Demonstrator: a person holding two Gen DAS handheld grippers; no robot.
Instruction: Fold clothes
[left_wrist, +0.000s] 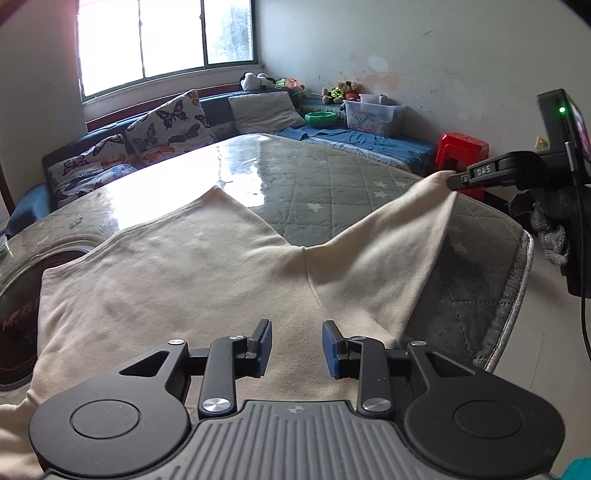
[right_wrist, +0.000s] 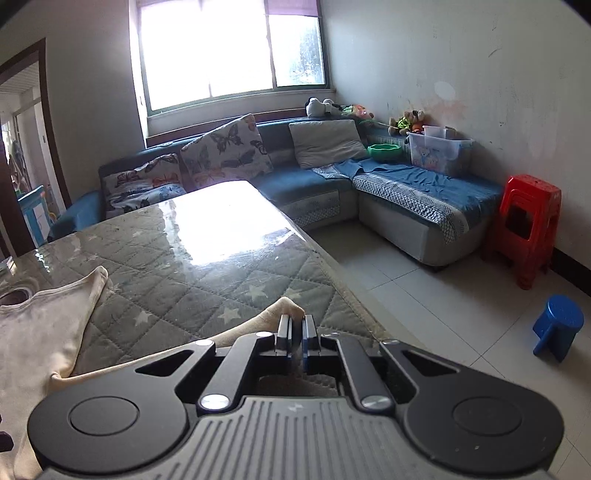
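Observation:
A cream garment (left_wrist: 192, 273) lies spread on the quilted table (left_wrist: 332, 184). My left gripper (left_wrist: 297, 345) is open, its blue-padded fingers just above the cloth near its front edge, holding nothing. My right gripper (left_wrist: 452, 181) is shut on the cream garment's corner and lifts it up and to the right, off the table. In the right wrist view the right gripper (right_wrist: 296, 326) has its jaws closed on that corner of cloth (right_wrist: 286, 308), and the rest of the garment (right_wrist: 40, 332) lies at the left.
The table's right edge (right_wrist: 343, 280) drops to a tiled floor. A blue sofa (right_wrist: 406, 188) with cushions, a red stool (right_wrist: 524, 225) and a small blue stool (right_wrist: 559, 325) stand beyond. A dark round inset (left_wrist: 22, 314) sits in the table at left.

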